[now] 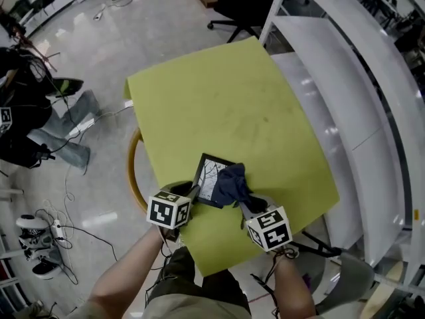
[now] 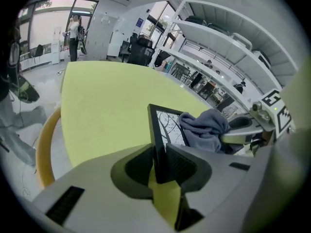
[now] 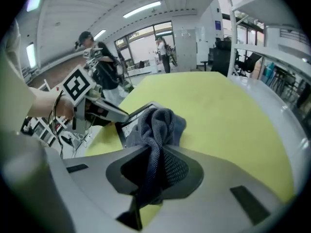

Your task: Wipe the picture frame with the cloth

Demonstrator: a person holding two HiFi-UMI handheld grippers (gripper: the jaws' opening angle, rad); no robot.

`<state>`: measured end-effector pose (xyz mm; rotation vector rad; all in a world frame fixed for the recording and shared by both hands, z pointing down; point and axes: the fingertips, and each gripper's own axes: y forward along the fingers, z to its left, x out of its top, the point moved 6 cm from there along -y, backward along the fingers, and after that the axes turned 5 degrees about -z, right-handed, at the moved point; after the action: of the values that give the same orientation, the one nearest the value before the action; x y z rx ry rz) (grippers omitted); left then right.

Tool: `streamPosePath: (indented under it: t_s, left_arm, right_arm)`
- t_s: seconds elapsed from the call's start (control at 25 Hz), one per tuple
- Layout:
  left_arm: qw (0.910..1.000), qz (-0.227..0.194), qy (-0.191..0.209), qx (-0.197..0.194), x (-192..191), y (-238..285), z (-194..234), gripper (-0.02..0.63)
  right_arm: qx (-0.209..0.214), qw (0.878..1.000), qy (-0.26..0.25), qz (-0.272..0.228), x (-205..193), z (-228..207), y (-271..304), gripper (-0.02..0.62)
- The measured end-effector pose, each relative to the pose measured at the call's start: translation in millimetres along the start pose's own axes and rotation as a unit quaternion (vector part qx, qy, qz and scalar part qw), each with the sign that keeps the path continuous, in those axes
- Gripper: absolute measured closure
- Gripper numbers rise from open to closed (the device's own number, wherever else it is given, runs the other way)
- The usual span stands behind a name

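Note:
A black picture frame (image 1: 210, 177) with a tree print lies tilted near the front of the yellow-green table (image 1: 226, 111). My left gripper (image 1: 193, 193) is shut on the frame's near left edge; in the left gripper view the frame (image 2: 165, 130) stands on edge between the jaws. A dark blue-grey cloth (image 1: 232, 185) is bunched on the frame's right half. My right gripper (image 1: 242, 206) is shut on the cloth (image 3: 158, 130), which hangs down between its jaws and rests against the frame (image 3: 127, 123).
White shelving (image 1: 345, 92) runs along the table's right side. A yellow chair rim (image 1: 133, 171) shows at the table's left. A black office chair (image 1: 242, 5) stands beyond the far edge. Cables (image 1: 60, 178) and a seated person (image 1: 33, 111) are on the floor side, left.

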<state>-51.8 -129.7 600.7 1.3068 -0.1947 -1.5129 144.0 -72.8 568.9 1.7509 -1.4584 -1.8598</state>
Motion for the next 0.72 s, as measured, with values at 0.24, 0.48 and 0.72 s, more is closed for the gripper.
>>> streamPosePath:
  t_s: [0.24,0.48,0.72]
  left_arm:
    - [0.9993,-0.036,-0.003,0.01,12.3,-24.6,-7.1,0.517]
    - [0.9947,-0.098,0.027,0.019,56.1,-71.9,-24.6,0.541]
    - [0.9837,-0.169,0.059,0.019,108.2,-132.3,-48.8,0.572]
  right_arm:
    - [-0.047,0.992,0.047,-0.107,35.6,-18.4,-45.6,0.531]
    - [-0.065,0.978,0.043,-0.192,77.7,-11.7,-103.8,0.531]
    - [-0.079,0.955,0.025,-0.285,130.9,11.1,-175.4,0.529]
